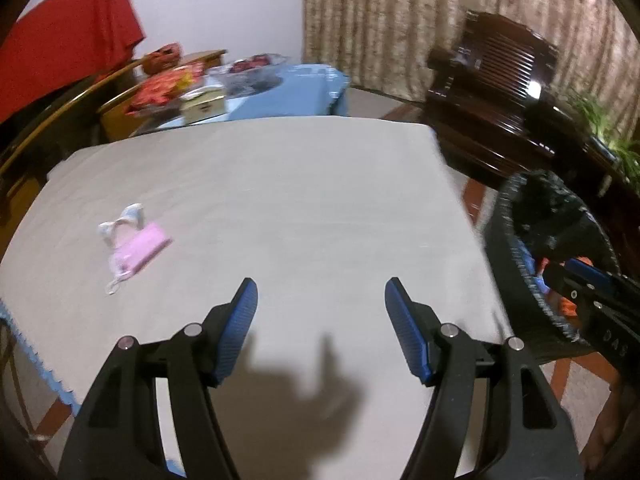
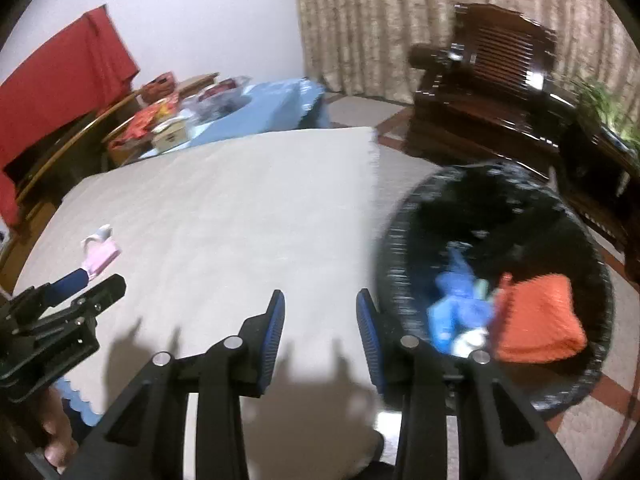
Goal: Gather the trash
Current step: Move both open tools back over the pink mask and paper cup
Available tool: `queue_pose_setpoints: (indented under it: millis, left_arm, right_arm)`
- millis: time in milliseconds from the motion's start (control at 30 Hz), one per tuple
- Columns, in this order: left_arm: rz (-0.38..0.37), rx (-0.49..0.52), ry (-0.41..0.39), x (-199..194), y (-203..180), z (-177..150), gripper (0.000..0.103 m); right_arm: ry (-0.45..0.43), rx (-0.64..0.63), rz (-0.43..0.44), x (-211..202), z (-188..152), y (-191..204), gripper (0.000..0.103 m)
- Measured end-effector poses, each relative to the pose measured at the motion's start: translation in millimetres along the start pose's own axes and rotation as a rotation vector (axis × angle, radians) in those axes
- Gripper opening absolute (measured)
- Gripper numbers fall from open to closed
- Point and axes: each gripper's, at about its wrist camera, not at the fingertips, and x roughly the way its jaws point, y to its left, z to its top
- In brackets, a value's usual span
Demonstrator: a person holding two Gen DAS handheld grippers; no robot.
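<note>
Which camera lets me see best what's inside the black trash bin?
The right wrist view. The bin lies open below it, showing an orange cloth and blue trash inside. In the left wrist view the bin sits at the edge, mostly hidden behind the right gripper.

left wrist: down over table [image 1: 300, 200] | right wrist: same, nearer bin [image 2: 500, 248]

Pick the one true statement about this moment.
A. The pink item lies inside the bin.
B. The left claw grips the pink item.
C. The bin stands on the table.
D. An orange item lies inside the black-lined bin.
D: the right wrist view shows an orange item inside the black-lined bin, beside blue trash, while the pink item lies on the table.
</note>
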Motion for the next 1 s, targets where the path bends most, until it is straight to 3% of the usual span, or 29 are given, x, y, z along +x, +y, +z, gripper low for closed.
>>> queue_pose_setpoints:
  millis: [700, 1000]
  left_arm:
    - [0.173, -0.144, -0.016, -7.7, 218.3, -37.2, 0.067]
    - [0.18, -0.194, -0.041, 18.9, 282.4, -34.0, 0.067]
  right_arm:
    - [0.017, -0.19, 0.158, 53.4, -1.4, 219.5, 0.038]
    - [0.036, -0.233, 0.212, 103.8, 1.9, 301.5, 0.041]
